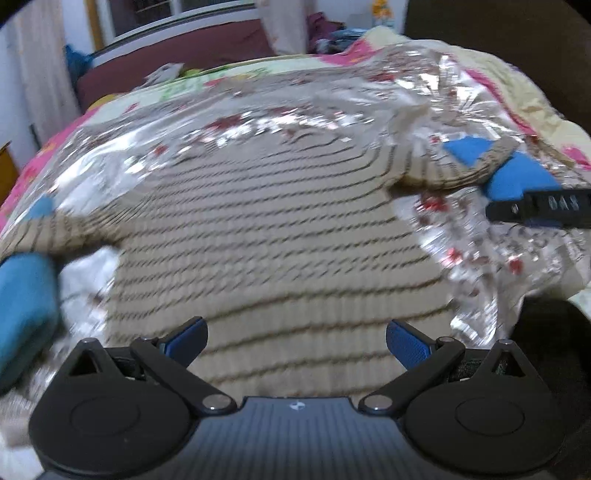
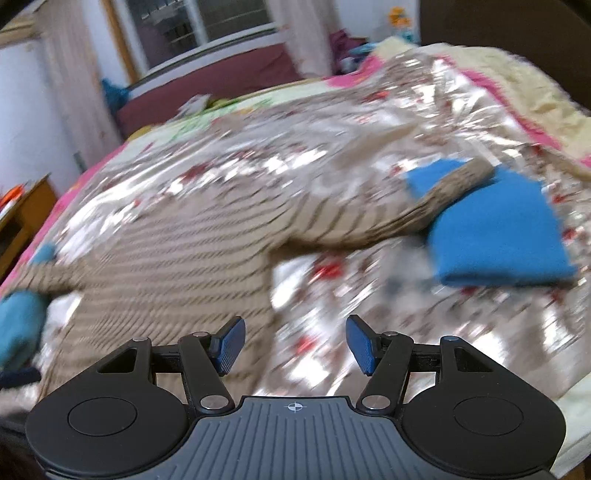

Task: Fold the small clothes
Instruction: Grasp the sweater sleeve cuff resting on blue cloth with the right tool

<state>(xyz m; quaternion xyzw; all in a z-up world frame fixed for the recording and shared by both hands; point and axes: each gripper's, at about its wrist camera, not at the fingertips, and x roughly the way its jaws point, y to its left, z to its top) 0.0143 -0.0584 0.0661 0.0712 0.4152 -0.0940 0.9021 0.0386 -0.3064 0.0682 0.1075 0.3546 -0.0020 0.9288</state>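
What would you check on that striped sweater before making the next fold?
1. Left gripper empty, fingers apart: ok.
2. Right gripper empty, fingers apart: ok.
3. Striped sweater body spread flat on the shiny plastic sheet: ok.
4. Right sleeve with blue cuff stretched out to the side, not yet folded in: not ok.
5. Left sleeve cuff also out to the side: not ok.
6. Wrinkles in the knit: cannot tell, both views are blurred.

A shiny plastic sheet (image 1: 480, 236) is covering the bed (image 1: 535, 96); a maroon headboard (image 1: 177, 62) is standing behind it; a window (image 2: 207, 26) is showing above.
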